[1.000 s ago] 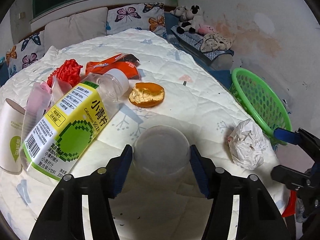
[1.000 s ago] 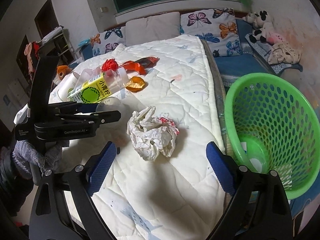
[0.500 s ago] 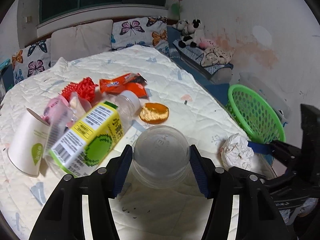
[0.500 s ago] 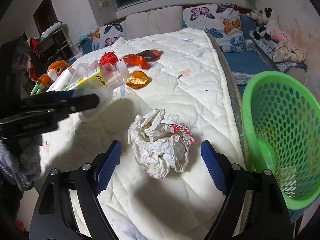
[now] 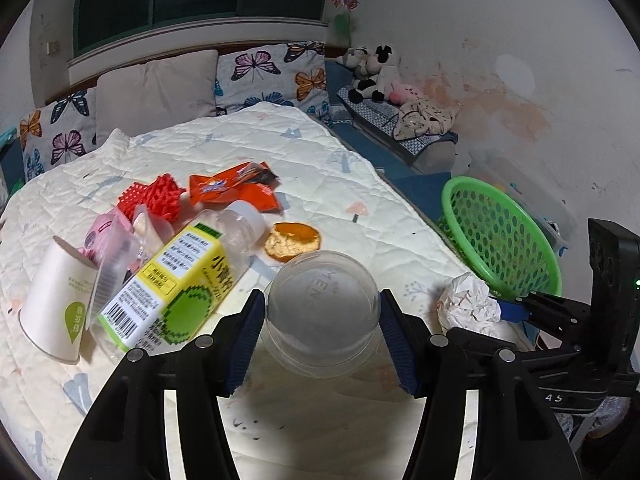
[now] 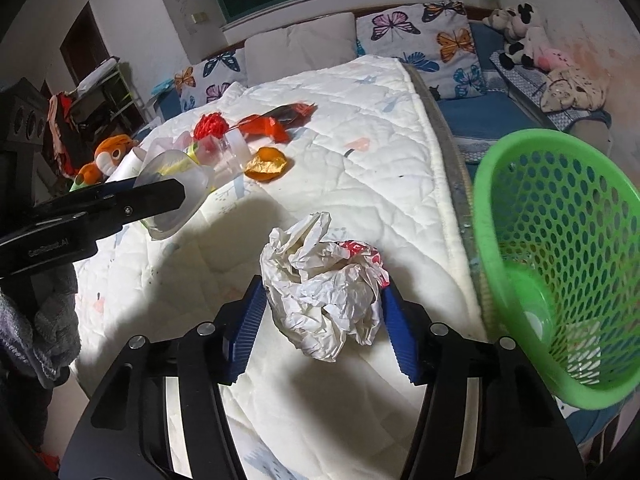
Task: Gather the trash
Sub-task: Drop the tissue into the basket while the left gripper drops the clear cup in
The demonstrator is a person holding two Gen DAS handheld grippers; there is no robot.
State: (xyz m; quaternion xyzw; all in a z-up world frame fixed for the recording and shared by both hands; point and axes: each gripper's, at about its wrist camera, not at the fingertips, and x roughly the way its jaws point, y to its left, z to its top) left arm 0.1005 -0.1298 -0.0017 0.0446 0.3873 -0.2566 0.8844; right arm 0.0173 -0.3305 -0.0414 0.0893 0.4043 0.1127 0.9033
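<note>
1. step in hand: both grippers are mid-pickup. the left gripper (image 5: pixel 322 330) is clenched on a clear plastic cup (image 5: pixel 322 312), blue pads pressed to its sides, and the cup looks clear of the white quilt (image 5: pixel 360 184).
2. the right gripper (image 6: pixel 322 320) is closing its jaws around a crumpled paper ball (image 6: pixel 324 280) at the near right edge of the bed; both pads look to be meeting the paper, though how firm the grip is i cannot tell.
3. the green mesh basket (image 6: pixel 560 240) stands tilted just off the bed's right edge, its mouth facing the bed, and already holds something pale green.
4. next move, as i judge it: finish the squeeze on the paper, lift, and carry it right over the basket rim before letting go; the cup calls for a longer swing across to the right.
5. the cup's long axis runs along the fingers, its flat base pointing far and its mouth toward the camera.
6. the paper ball has no clear long axis; a red-printed patch faces far-right.
7. left on the quilt, at far left: a juice bottle (image 5: pixel 176 280) on its side with cap pointing far-right, a paper cup (image 5: pixel 56 308), an orange wrapper (image 5: pixel 236 190), a peel (image 5: pixel 292 240).
</note>
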